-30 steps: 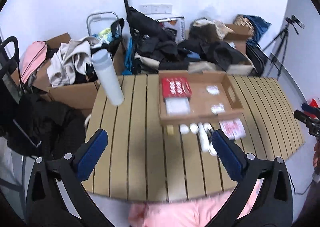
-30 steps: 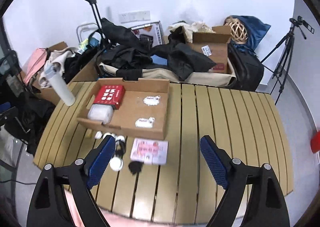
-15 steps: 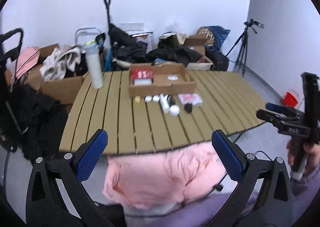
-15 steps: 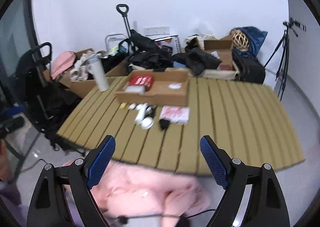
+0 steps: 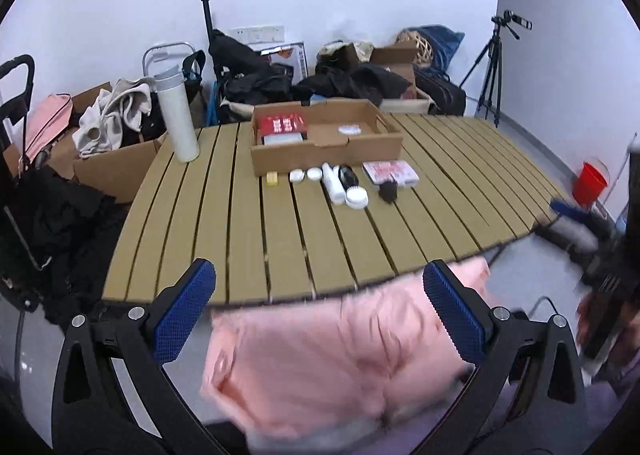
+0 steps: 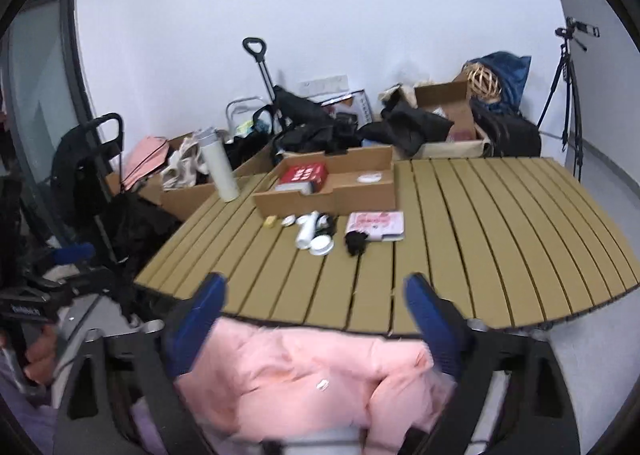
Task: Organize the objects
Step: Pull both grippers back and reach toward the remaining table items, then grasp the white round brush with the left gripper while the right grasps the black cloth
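Observation:
A cardboard tray [image 5: 376, 145] [image 6: 360, 191] sits at the far side of the slatted wooden table [image 5: 280, 239] [image 6: 480, 239], holding a red box [image 5: 283, 123] [image 6: 303, 175] and a small white item. In front of it lie small white jars [image 5: 314, 174], a white tube [image 5: 333, 187] [image 6: 306, 233], a white lid [image 6: 321, 245], a black clump [image 5: 388, 191] [image 6: 356, 242], a yellow piece [image 5: 272, 178] and a pink-white packet [image 5: 390, 171] [image 6: 376, 226]. My left gripper [image 5: 320, 307] and right gripper [image 6: 316, 315] are open, empty, held back off the table's near edge above a pink garment.
A tall white bottle [image 5: 178, 117] [image 6: 219, 171] stands at the table's back left. Cardboard boxes, bags, clothes and a trolley crowd the wall behind. A tripod [image 5: 494, 67] stands at the right. A red bucket [image 5: 589, 185] sits on the floor.
Both grippers have pulled back from over the table to beyond its near edge, then eased slightly closer. The objects on the table have not moved.

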Demonstrator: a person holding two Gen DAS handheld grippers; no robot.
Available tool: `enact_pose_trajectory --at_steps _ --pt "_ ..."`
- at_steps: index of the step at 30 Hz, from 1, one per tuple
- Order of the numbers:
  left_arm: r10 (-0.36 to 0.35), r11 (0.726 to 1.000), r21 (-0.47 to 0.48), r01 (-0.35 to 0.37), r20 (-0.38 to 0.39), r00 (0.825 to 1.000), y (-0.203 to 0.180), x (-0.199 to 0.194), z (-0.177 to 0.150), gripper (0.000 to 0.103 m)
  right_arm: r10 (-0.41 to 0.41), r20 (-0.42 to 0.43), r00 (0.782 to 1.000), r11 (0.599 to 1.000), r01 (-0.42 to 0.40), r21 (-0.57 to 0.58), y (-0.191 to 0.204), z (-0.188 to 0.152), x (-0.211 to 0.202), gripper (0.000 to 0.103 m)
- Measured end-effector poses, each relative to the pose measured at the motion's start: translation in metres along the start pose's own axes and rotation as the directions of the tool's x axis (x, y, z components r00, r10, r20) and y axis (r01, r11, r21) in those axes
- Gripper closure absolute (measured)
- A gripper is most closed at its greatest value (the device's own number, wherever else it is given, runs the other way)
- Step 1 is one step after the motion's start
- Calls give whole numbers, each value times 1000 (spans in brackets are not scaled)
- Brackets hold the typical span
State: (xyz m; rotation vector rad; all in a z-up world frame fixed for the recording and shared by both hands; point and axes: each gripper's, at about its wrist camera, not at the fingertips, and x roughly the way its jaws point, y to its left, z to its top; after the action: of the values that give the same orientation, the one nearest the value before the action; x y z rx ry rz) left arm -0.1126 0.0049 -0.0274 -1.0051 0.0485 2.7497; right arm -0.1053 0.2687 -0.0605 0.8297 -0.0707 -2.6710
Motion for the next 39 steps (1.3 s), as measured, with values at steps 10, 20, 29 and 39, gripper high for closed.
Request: enact_pose_trajectory --at_steps 10,20,29,39 --pt "-219 970 -122 208 -78 973 -23 188 30 15 -140 -208 968 989 145 9 -43 7 107 0" --pt "-156 913 -405 47 -240 958 -30 300 22 44 -77 -275 958 996 63 -58 -51 23 203 29" --pt "-141 926 -375 48 -224 964 -33 295 18 71 11 -325 946 1000 -9 6 -50 15 253 29" --pt "-150 921 -381 82 -152 977 14 218 15 75 -49 -352 935 999 52 -1 -34 26 289 62"
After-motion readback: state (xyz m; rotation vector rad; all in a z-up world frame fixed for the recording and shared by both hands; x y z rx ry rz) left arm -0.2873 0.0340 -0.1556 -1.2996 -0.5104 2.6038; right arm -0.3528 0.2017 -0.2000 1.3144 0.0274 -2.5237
